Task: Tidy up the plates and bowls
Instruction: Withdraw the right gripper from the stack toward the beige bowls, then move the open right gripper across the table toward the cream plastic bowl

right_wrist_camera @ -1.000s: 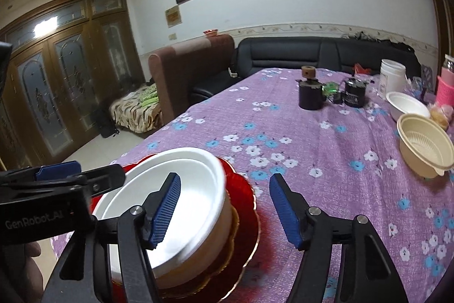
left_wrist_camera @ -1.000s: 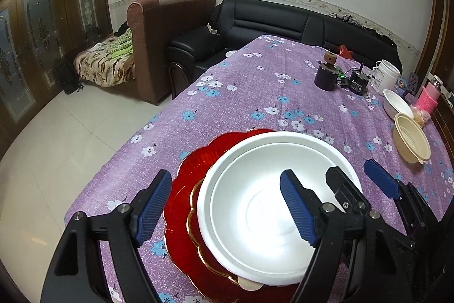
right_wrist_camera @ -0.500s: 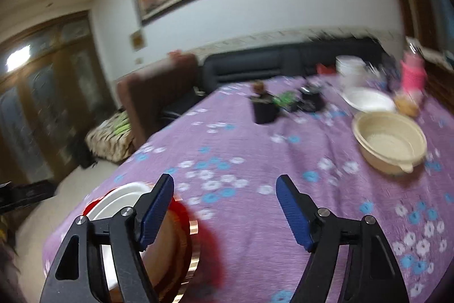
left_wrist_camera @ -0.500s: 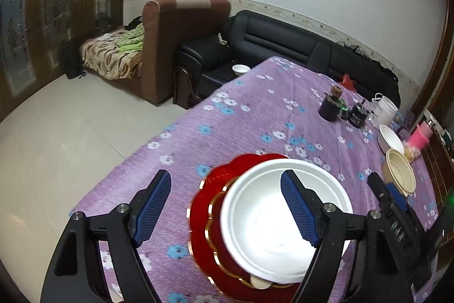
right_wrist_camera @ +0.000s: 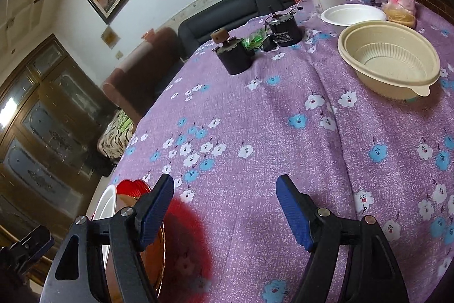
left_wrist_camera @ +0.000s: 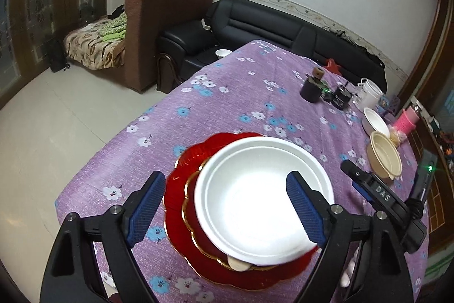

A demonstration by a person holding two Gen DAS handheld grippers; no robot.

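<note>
One stack is already made at the near table edge: a white bowl point(left_wrist_camera: 264, 189) sits on red plates point(left_wrist_camera: 181, 198). A beige bowl point(right_wrist_camera: 388, 58) and a small white bowl point(right_wrist_camera: 353, 14) wait far off. Left gripper point(left_wrist_camera: 227, 212) is opening, right gripper point(right_wrist_camera: 225, 209) is spread, both holding nothing; only "DAS" is readable.

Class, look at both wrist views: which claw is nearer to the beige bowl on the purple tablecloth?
Right. The right claw faces the beige bowl across bare cloth; the left claw, jaws opening, hovers over the white bowl, farther off.
</note>
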